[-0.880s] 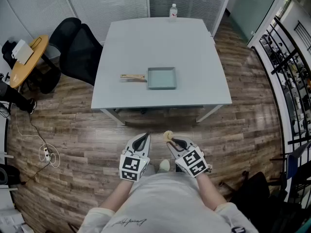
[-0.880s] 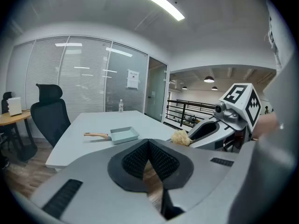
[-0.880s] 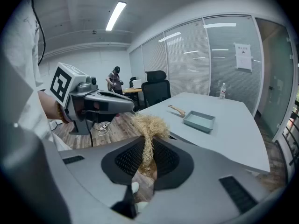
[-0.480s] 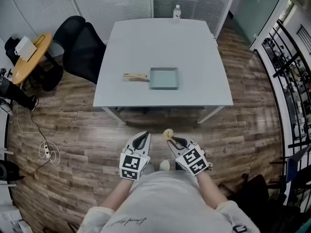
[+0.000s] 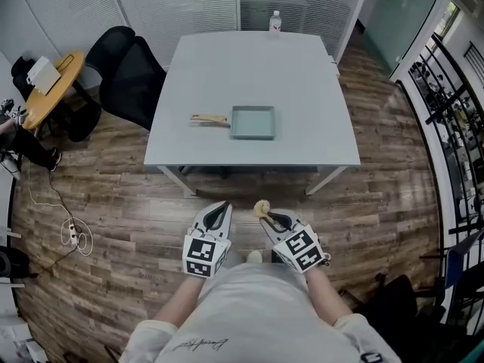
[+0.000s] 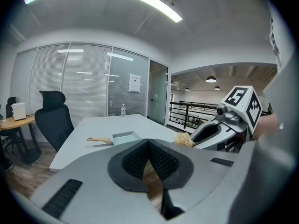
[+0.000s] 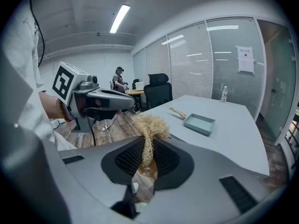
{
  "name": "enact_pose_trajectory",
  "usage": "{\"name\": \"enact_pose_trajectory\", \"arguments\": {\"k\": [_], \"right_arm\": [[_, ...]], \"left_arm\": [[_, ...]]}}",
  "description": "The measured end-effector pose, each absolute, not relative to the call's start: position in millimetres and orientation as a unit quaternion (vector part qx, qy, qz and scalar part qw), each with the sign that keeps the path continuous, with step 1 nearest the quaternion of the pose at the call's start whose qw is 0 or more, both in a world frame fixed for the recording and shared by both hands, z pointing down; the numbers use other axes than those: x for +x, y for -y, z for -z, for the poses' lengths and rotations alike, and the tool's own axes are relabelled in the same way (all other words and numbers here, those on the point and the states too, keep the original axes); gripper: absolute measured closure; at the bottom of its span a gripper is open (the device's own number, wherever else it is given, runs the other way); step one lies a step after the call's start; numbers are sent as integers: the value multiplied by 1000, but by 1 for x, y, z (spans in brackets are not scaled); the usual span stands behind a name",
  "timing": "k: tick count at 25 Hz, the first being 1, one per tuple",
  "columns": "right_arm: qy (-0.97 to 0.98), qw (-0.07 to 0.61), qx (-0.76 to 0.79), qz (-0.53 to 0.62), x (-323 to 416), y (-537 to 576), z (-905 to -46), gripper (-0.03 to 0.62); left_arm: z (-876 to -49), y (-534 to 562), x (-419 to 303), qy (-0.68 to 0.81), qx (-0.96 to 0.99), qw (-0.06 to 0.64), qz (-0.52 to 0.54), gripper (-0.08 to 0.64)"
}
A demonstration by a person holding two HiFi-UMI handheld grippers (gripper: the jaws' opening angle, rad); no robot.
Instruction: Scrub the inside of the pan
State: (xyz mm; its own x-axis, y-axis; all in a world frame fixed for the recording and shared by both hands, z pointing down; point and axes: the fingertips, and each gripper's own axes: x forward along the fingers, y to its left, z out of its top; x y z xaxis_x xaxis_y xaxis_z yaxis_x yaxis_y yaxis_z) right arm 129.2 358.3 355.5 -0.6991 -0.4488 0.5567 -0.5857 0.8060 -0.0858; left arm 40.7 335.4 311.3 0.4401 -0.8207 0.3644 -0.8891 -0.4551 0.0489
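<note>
A square pale blue-green pan [image 5: 252,122] with a wooden handle [image 5: 207,119] sits near the front of the grey table [image 5: 249,66]; it also shows far off as the pan [image 6: 122,137] in the left gripper view and the pan [image 7: 199,123] in the right gripper view. Both grippers are held close to my body, well short of the table. My left gripper [image 5: 219,212] is shut with nothing in it. My right gripper [image 5: 268,216] is shut on a tan fibre scrubber [image 5: 262,208], whose tuft [image 7: 148,127] sticks up between the pads.
A water bottle [image 5: 274,21] stands at the table's far edge. A black office chair [image 5: 125,70] is left of the table, beside a round wooden table [image 5: 45,89]. Cables [image 5: 72,237] lie on the wood floor at left. A railing [image 5: 446,127] runs along the right.
The view has shifted slightly; both grippers have edged a little forward toward the table. The scrubber stays held in the right gripper.
</note>
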Motion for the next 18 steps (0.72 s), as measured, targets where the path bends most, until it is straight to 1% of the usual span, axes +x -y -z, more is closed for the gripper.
{"name": "enact_pose_trajectory", "arguments": {"k": [10,18], "right_arm": [[907,267,291,-145,142,-359,-364,523],[902,272,301,-149,136,-329,-368,523]], "left_arm": [[-319,-333,48,502,842,134,-147,549],[-329,-300,43,489,847,147,-146,549]]}}
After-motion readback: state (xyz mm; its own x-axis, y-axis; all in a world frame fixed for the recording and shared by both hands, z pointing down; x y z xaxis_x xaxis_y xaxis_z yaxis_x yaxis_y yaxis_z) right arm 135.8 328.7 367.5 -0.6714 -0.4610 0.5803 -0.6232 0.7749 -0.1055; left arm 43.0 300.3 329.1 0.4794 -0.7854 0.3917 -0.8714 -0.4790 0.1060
